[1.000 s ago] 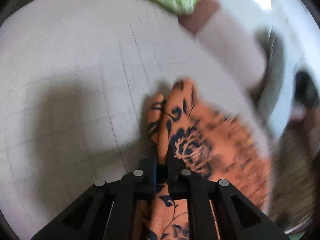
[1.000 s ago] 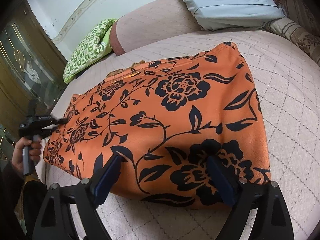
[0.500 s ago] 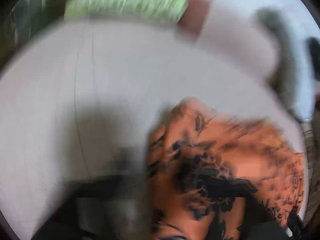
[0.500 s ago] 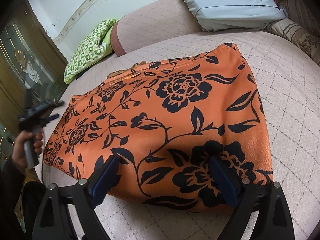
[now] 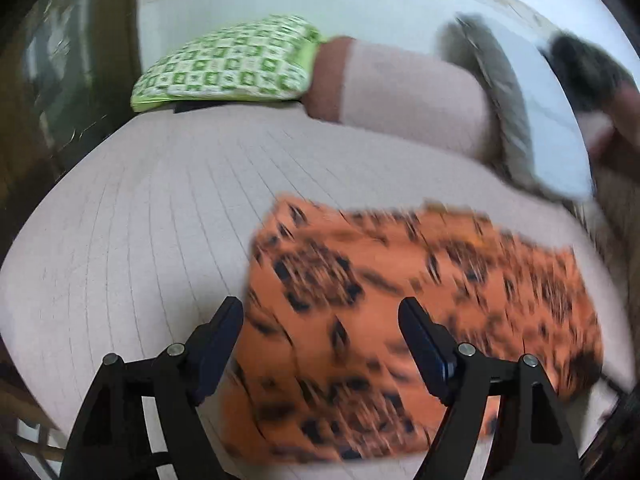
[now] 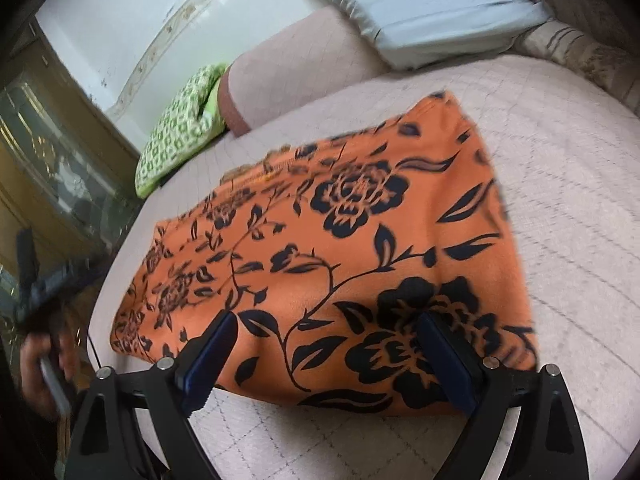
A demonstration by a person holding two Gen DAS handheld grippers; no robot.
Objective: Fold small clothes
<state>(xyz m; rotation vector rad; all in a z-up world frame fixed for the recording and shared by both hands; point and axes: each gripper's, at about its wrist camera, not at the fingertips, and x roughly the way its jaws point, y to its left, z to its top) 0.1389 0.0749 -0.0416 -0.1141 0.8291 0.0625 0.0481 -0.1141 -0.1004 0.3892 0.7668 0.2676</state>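
An orange cloth with black flowers (image 6: 360,248) lies flat, folded into a rectangle, on the quilted pink bed (image 6: 580,220). My right gripper (image 6: 328,344) hovers open over the cloth's near edge with nothing pinched. My left gripper (image 5: 322,320) is drawn back from the cloth (image 5: 400,300), which looks blurred here. Its jaws are opening, and the cloth lies below them, not between the pads. In the right wrist view the left gripper (image 6: 68,272) shows as a blur off the bed's left edge, held by a person's hand (image 6: 40,364).
A green checked cushion (image 5: 232,64) and a pink bolster (image 5: 404,100) lie along the head of the bed. A pale blue pillow (image 6: 432,12) rests on the bolster. A wooden cabinet with glass doors (image 6: 48,152) stands close to the bed's left edge.
My left gripper was shut on the cloth's left corner; it has let go, opened wide and pulled back and up. The cloth stays flat. My right gripper has backed off slightly.
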